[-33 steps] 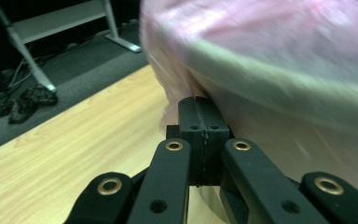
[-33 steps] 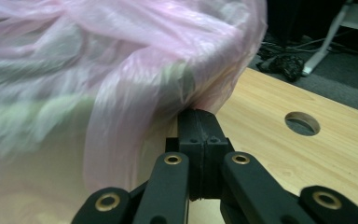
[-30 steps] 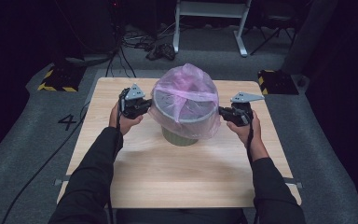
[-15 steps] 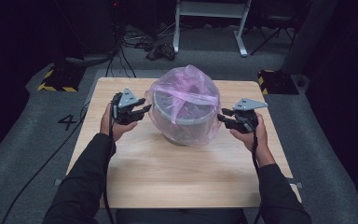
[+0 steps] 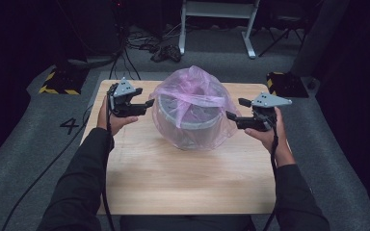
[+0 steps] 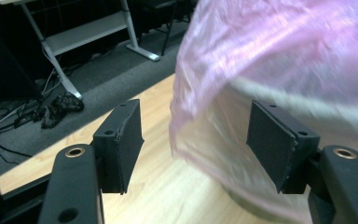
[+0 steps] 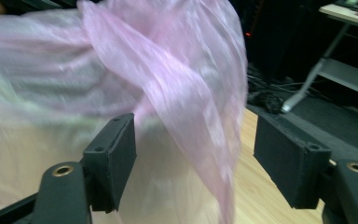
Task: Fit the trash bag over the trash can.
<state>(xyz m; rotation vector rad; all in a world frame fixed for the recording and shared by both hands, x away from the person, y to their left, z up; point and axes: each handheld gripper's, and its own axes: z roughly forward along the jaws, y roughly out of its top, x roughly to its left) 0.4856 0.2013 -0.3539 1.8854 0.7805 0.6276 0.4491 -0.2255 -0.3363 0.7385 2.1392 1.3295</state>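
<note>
A grey round bin (image 5: 189,126) stands mid-table, wrapped in a thin pink plastic bag (image 5: 192,89) that bulges over its top and sides. My left gripper (image 5: 144,107) hovers just left of the bag, and its jaws have just been opening. In the left gripper view the bag (image 6: 279,56) has its edge loose between the open left gripper (image 6: 196,144), untouched by the pads. My right gripper (image 5: 236,109) sits close to the bag's right side, its jaws also just opened. A twisted fold of the bag (image 7: 168,70) hangs between the open right gripper (image 7: 196,154).
The wooden table (image 5: 183,178) has bare board in front of the bin. On the grey floor behind lie cables (image 5: 166,50), a white stand (image 5: 217,19) and yellow-black striped blocks (image 5: 58,82) by the table's far corners.
Both grippers were closed at the bag's sides; now their jaws stand apart and both hands have drawn outward and upward. The bag has spread down around the bin.
</note>
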